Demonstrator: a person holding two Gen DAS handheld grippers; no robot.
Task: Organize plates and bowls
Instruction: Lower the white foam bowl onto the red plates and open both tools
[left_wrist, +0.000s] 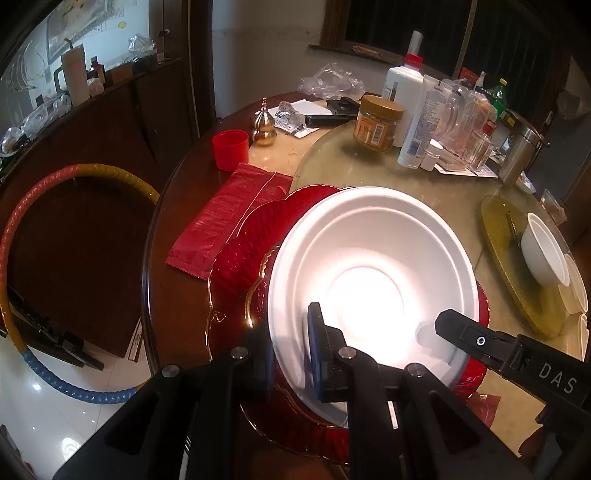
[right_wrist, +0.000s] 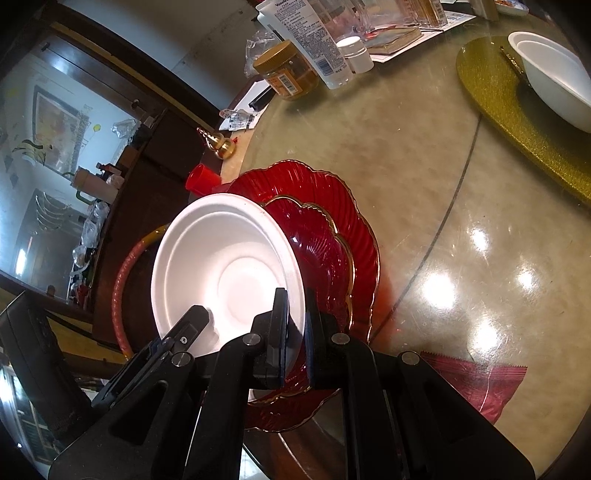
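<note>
A white bowl (left_wrist: 373, 273) sits tilted over stacked red glass plates (left_wrist: 243, 243) with gold rims at the near edge of the round table. My left gripper (left_wrist: 291, 354) is shut on the bowl's near rim. My right gripper (left_wrist: 436, 325) comes in from the right and pinches the rim too. In the right wrist view the bowl (right_wrist: 229, 269) leans against the red plates (right_wrist: 332, 236), and my right gripper (right_wrist: 297, 332) is shut on the bowl's rim. My left gripper's finger (right_wrist: 192, 325) shows at the bowl's left.
A gold placemat (left_wrist: 517, 266) at the right carries another white bowl (left_wrist: 543, 251) and more white bowls by the edge. A red packet (left_wrist: 229, 218), a red cup (left_wrist: 229, 147), a brass gourd (left_wrist: 264, 125), a jar (left_wrist: 376, 122) and bottles stand behind. A hoop (left_wrist: 22, 229) leans off the table at left.
</note>
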